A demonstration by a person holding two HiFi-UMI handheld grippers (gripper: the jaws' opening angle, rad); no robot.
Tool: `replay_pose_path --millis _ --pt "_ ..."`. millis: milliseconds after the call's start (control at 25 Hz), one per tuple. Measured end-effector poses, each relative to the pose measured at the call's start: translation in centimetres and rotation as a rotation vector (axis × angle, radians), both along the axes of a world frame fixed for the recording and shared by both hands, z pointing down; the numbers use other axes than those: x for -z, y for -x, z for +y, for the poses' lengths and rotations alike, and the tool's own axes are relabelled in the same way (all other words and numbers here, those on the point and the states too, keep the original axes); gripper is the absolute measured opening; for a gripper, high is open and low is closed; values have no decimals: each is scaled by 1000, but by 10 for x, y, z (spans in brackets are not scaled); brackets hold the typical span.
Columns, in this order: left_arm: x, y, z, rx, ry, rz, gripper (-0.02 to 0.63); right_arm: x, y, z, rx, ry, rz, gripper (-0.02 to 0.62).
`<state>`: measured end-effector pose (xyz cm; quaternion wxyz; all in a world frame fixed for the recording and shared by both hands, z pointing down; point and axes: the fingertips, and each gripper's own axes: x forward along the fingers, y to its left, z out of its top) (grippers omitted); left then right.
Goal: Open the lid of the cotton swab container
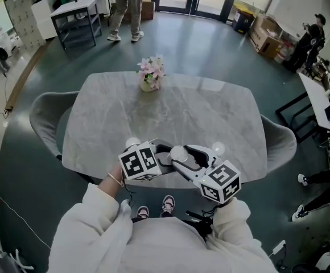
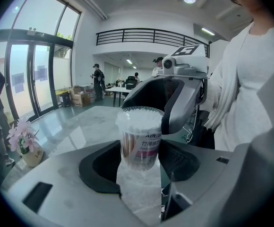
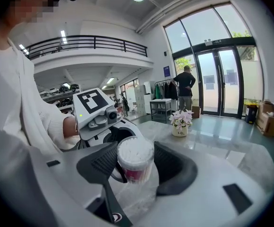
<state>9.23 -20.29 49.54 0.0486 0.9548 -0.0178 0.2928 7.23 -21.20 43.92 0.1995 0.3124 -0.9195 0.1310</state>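
1. Head view: the person holds both grippers close together over the near edge of the table (image 1: 210,118). The left gripper (image 1: 166,154) reaches in from the left and the right gripper (image 1: 184,159) from the right, jaws meeting. The container (image 1: 179,152) sits between them, up off the tabletop. Only its round white top shows, facing the camera. The flowers (image 1: 150,74) stand at the far edge, well apart.

2. Left gripper view: the container (image 2: 140,143) stands upright with its long axis vertical and the label reading level. The clear lid (image 2: 139,113) is on top, over the white swab tips. The left gripper's (image 2: 139,167) two dark pads press its lower body from either side, so it is clamped on the container. One jaw of the right gripper (image 2: 171,117) lies against the lid's right side. Clear plastic (image 2: 139,195) shows below the container. What it is cannot be told.

3. Right gripper view: the container (image 3: 135,162) is again upright, its white top tilted slightly toward the camera and a pink label band below. The right gripper's (image 3: 136,167) pads close on its upper part at lid level, one each side, gripping. The left gripper (image 3: 112,135) comes in from behind on the left. Clear plastic (image 3: 133,197) hangs under the container here too. The flowers (image 3: 180,122) stand beyond on the table.
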Motion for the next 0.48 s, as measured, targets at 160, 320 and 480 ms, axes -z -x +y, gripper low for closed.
replay_pose_path --millis 160,320,480 --pt "1 0 1 -1 -4 13 249 1 -1 1 -3 29 4 295" --pt "3 -3 3 -4 0 33 249 1 -4 2 -6 57 -5 293" --pt "2 -5 5 -10 1 42 249 0 -9 3 -15 91 -31 293"
